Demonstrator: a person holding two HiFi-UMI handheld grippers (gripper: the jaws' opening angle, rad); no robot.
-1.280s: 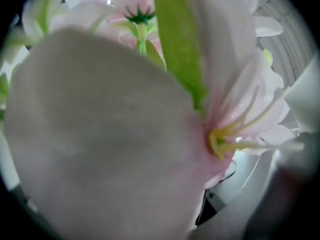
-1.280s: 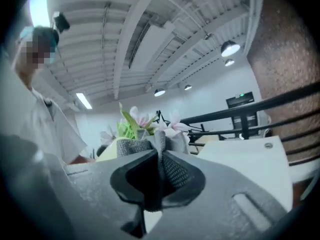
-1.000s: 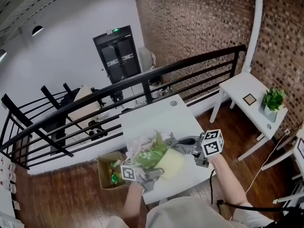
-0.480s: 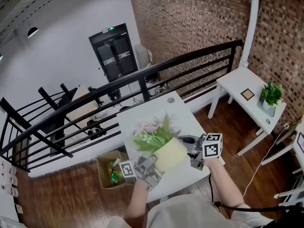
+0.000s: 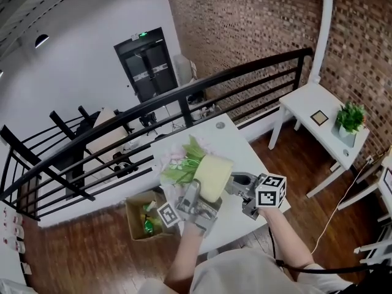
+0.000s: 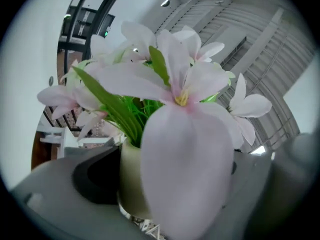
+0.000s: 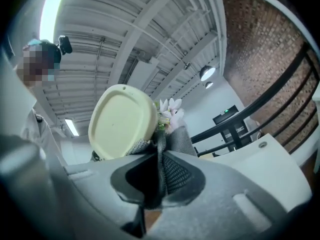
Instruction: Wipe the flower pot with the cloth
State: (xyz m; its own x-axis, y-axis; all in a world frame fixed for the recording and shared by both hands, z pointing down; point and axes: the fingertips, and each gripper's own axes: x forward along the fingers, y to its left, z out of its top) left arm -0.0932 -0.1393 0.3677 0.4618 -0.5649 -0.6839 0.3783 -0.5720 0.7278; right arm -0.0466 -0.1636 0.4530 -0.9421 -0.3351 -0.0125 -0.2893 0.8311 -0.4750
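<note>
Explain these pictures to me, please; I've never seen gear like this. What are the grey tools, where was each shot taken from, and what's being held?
There is no robot: a person holds a two-jaw gripper in each hand, and the patterned cubes belong to them. The head view comes from a camera on the person's head, looking down at a white table. The other two views come from cameras riding on the grippers, looking along their jaws. The left gripper is clamped on a pale flower pot of pale flowers, held tilted above the table. The right gripper pinches a grey cloth close by the pot; its view shows the pot's underside. On the table itself I see only a small round fitting near the far edge.
</note>
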